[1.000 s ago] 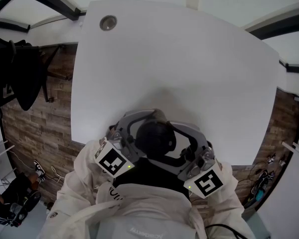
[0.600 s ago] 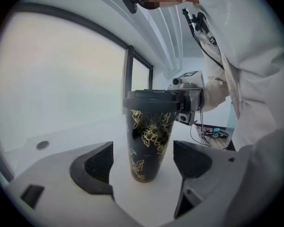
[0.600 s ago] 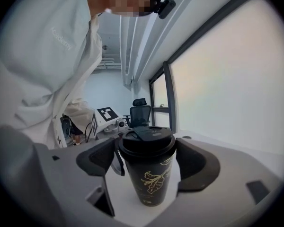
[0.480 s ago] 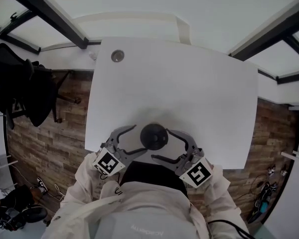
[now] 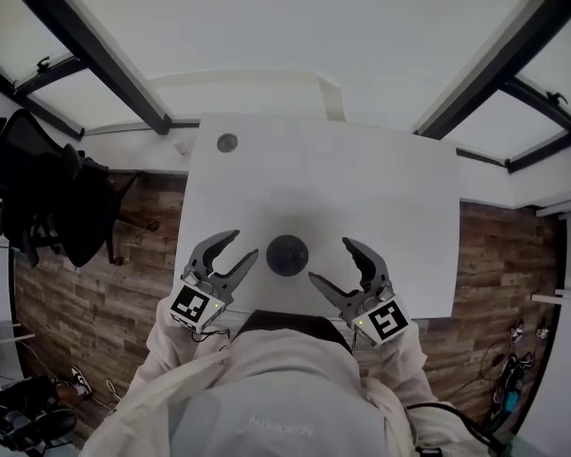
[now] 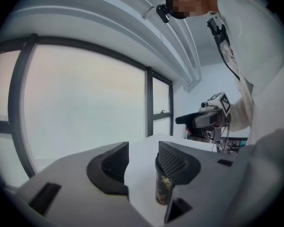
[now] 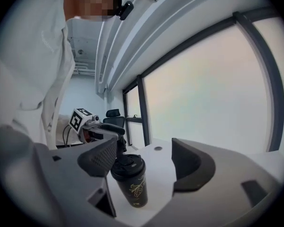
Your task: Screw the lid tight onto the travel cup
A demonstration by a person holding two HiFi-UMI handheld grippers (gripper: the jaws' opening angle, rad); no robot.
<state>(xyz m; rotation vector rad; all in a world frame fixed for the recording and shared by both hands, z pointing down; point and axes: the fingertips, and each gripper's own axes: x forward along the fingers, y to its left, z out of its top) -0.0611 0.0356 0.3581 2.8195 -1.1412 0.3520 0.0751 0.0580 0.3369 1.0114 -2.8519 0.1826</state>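
A black travel cup with a gold leaf print stands upright on the white table, its black lid on top. From above, the lid sits near the table's front edge. My left gripper hovers to its left, apart from it; its jaws have just been closing with nothing between them, and a gap remains. My right gripper hovers open to the cup's right, also clear of it. In the left gripper view the cup is half hidden behind the right-hand finger.
A round cable hole lies at the table's far left corner. A black office chair stands left of the table on the wood-plank floor. Large windows run behind the table.
Both grippers have pulled back from the cup's sides and risen, leaving it standing alone. The left jaws stand narrower. The head view has lifted, so the cup and table look smaller.
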